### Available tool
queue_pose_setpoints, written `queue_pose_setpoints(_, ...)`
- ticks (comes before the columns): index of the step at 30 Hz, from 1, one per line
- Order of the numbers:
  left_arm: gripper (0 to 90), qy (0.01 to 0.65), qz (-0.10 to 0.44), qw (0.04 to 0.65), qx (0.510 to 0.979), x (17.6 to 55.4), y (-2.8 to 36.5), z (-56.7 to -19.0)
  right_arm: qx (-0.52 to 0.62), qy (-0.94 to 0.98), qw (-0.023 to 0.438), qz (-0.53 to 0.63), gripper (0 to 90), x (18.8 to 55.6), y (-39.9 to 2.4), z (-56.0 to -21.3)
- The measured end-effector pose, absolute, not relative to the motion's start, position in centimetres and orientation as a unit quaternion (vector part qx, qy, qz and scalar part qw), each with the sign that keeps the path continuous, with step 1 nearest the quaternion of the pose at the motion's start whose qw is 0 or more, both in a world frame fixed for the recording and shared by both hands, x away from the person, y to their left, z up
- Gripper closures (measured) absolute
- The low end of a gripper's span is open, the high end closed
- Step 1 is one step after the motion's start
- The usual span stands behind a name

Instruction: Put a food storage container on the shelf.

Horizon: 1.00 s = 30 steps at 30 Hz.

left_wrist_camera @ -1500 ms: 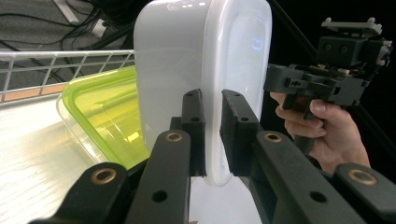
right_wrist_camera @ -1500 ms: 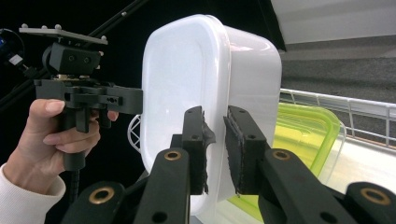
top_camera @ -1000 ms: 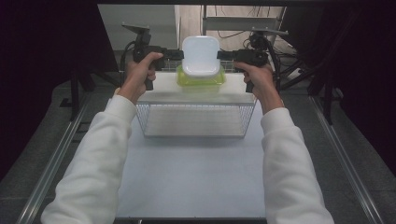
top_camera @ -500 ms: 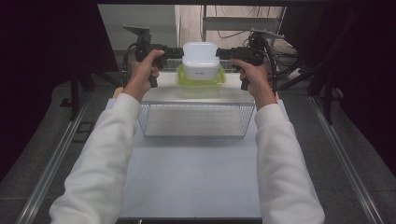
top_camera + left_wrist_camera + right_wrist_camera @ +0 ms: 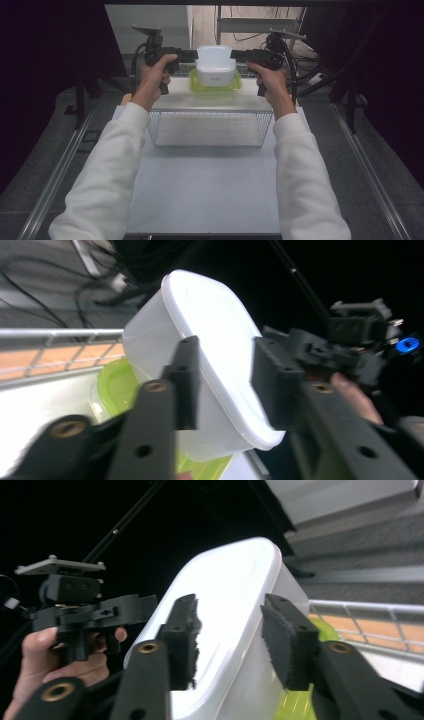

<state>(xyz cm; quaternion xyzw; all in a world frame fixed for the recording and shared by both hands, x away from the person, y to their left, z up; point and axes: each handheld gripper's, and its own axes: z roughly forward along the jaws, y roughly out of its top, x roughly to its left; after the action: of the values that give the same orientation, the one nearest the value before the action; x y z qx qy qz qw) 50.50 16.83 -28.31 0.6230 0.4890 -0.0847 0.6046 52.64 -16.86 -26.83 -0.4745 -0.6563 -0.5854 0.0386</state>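
Down comes the white tub (image 5: pixel 215 65): a second ago you had it lifted and tipped toward the camera above the green lid (image 5: pixel 215 85), and now it sits squarely on that lid, upside down, its flat base facing up. Both sets of jaws have just been opening, and the tub's edges lie between them.

Your left hand-held gripper (image 5: pixel 190 54) reaches in level from the left, and in the left gripper view (image 5: pixel 222 382) its pads stand spread on either side of the tub's rim with a gap showing, so nothing is pinched. Your right hand-held gripper (image 5: pixel 239 55) mirrors it from the other side; in the right gripper view (image 5: pixel 230 642) its two fuzzy black pads also stand apart, straddling the tub's rounded corner without pressing on it. You're letting go on both sides.

Nothing of the tub's inside is visible, since it is turned mouth-down on the lid. The green lid lies flat on a pale raised shelf (image 5: pixel 175 97) at the far end of the desk (image 5: pixel 205 190), and its rim peeks out all round the tub's foot.

Just nearer to you, below that shelf, stands a wire basket (image 5: pixel 210 130), its mesh walls upright. Through the mesh you see the pale desk surface.

Behind the tub a wire rail (image 5: pixel 60 332) runs across, with cables trailing beyond it. Your white sleeves (image 5: pixel 110 165) stretch up both sides of the basket.
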Motion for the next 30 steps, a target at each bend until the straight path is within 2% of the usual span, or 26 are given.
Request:
queue_pose_setpoints(2, 59.2, 0.486, -0.076, 0.604, 0.627, 50.2, 16.9, -28.1, -0.47, -0.66, 0.028, -0.585, 51.4, 52.4, -16.9, -26.6)
queue_pose_setpoints(4, 50.4, 0.472, -0.066, 0.606, 0.637, 49.4, 17.1, -27.8, -0.457, -0.675, -0.002, -0.579, 47.3, 51.6, -17.1, -25.9)
queue_pose_setpoints(11, 40.4, 0.449, -0.05, 0.615, 0.646, 46.6, 17.2, -27.5, -0.426, -0.697, -0.01, -0.577, 40.0, 49.2, -18.0, -25.4)
queue_pose_setpoints(19, 37.0, 0.426, -0.014, 0.598, 0.679, 43.1, 18.0, -27.6, -0.401, -0.709, -0.009, -0.58, 38.3, 46.1, -19.3, -26.2)
queue_pose_setpoints(30, 35.6, 0.404, 0.012, 0.58, 0.707, 36.3, 20.3, -31.9, -0.37, -0.749, -0.04, -0.549, 38.1, 40.0, -21.9, -28.4)
